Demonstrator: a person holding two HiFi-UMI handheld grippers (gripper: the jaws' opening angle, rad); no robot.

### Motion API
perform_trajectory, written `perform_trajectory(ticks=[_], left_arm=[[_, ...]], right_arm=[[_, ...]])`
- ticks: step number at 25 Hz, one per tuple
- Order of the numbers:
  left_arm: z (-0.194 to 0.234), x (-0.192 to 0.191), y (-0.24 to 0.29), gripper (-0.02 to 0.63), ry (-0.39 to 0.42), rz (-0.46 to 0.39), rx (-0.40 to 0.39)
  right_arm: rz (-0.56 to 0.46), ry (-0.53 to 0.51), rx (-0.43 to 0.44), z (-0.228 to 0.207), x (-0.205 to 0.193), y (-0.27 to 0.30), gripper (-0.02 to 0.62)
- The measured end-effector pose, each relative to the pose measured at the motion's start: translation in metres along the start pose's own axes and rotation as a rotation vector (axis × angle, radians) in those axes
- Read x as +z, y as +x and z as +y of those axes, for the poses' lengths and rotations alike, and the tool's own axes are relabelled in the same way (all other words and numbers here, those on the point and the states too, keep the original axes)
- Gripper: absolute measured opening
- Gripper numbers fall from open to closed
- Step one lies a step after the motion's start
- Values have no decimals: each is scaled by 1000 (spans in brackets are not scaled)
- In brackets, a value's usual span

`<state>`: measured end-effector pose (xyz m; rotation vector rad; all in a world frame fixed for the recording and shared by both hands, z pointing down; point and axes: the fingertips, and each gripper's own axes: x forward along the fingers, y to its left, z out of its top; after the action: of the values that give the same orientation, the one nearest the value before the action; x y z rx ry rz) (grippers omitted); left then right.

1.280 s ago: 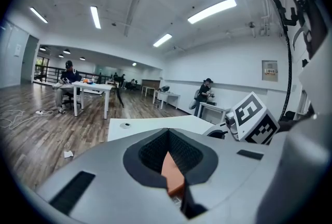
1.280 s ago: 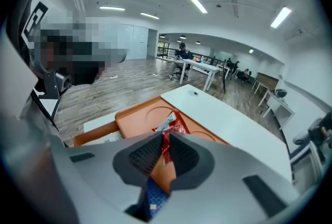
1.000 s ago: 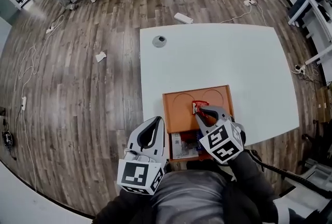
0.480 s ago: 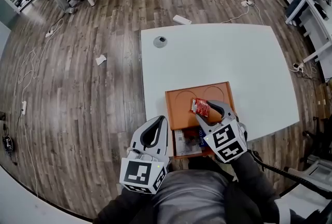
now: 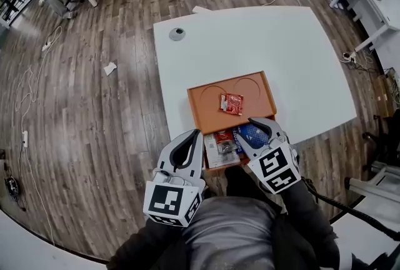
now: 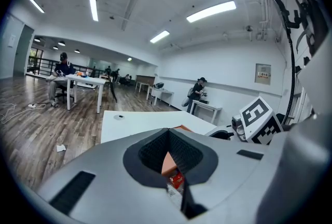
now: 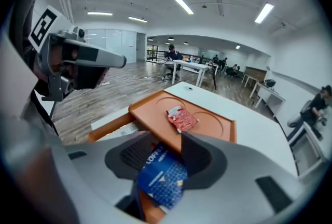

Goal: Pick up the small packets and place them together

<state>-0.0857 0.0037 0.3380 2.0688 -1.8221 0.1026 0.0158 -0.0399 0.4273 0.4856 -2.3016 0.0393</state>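
An orange tray (image 5: 203,109) lies on the white table (image 5: 250,44), and a red packet (image 5: 231,103) rests flat on its middle, free of both grippers. The right gripper view shows the same red packet (image 7: 181,118) on the tray (image 7: 218,124). Nearer me, an open box part holds a white packet (image 5: 217,149), a small red packet (image 5: 224,136) and a blue coffee packet (image 5: 251,134). My right gripper (image 5: 250,128) has just been opening. Its jaws stand apart over the blue packet (image 7: 161,176), not pressing on it. My left gripper (image 5: 195,133) is beside the box, shut and empty.
A grey round cap (image 5: 177,32) sits in the table's far left corner. The table's near edge runs just under my grippers. The wooden floor has cables and a paper scrap (image 5: 110,67). Other desks stand farther off.
The right gripper let go of the red packet, which now lies on the tray, and drew back toward me over the blue packet. The left gripper shifted slightly.
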Motion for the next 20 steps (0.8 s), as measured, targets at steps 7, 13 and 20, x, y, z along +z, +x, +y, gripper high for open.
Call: perform_trajectory(ticks=[7,13,20], left_arm=[[-12,-14,-6,2,1,33,-9],[4,-15,-14,2,-15,45,54],[31,-21,-16,2,-48,59,131]], right_arm=[[61,-39,158,46,-30,6,181],[118,-75,255,62,-39,28,183],[178,15,370,67,-40,50,186]])
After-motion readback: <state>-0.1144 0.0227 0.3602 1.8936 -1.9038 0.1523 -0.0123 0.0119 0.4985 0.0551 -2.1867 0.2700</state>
